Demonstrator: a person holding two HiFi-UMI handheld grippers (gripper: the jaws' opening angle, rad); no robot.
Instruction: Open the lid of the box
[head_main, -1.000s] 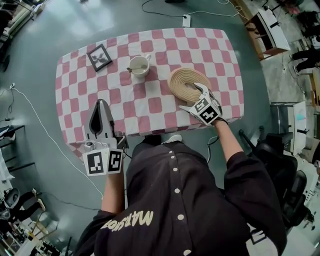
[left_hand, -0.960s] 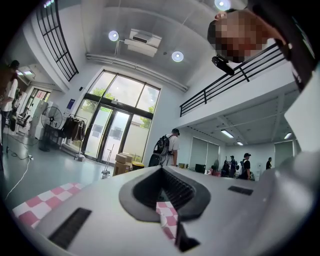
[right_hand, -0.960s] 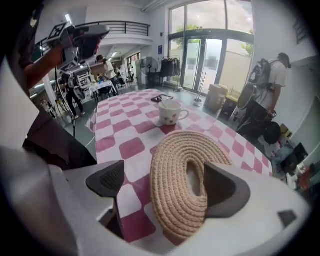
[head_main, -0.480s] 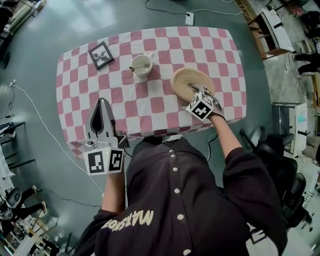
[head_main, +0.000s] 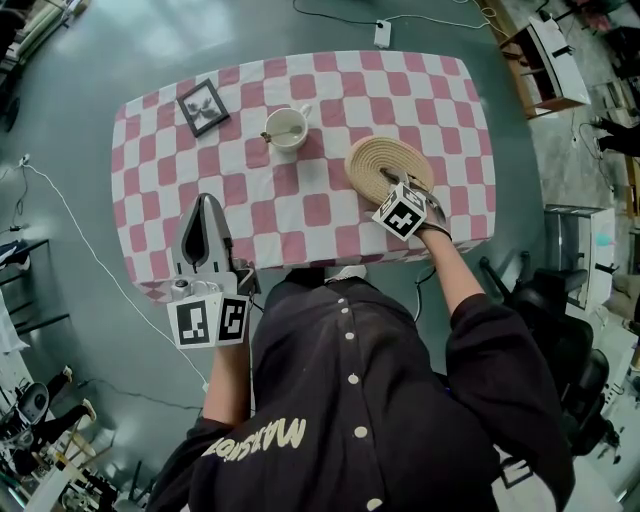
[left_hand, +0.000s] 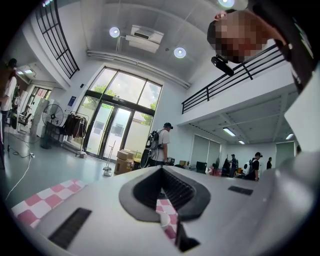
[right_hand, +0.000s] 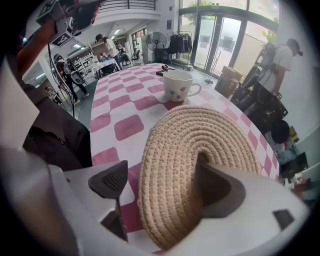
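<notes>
Right gripper view: right gripper (right_hand: 162, 186) wide, just closing, straddles round coiled-rope lid (right_hand: 200, 132) rim; left gripper (left_hand: 161, 190) closed, empty.

A big open workshop hall: tall glass entrance doors (left_hand: 117, 131), black-railed upper mezzanine balcony (left_hand: 235, 80), stacked brown cardboard boxes (left_hand: 125, 160)

In the head view, the right gripper (head_main: 393, 183) covers most of its own jaws and the near rim of the woven lid (head_main: 378, 160). No view shows whether a box body sits under that lid. The person's torso (head_main: 370, 400) hides the middle of the bench's (head_main: 150, 140) near edge. The item in the cup (head_main: 288, 128) and the print in the picture frame (head_main: 203, 107) are too small to identify. In the left gripper view, the left gripper (left_hand: 162, 200) blocks most of the bench. A white object seen through its gap is cut off.
</notes>
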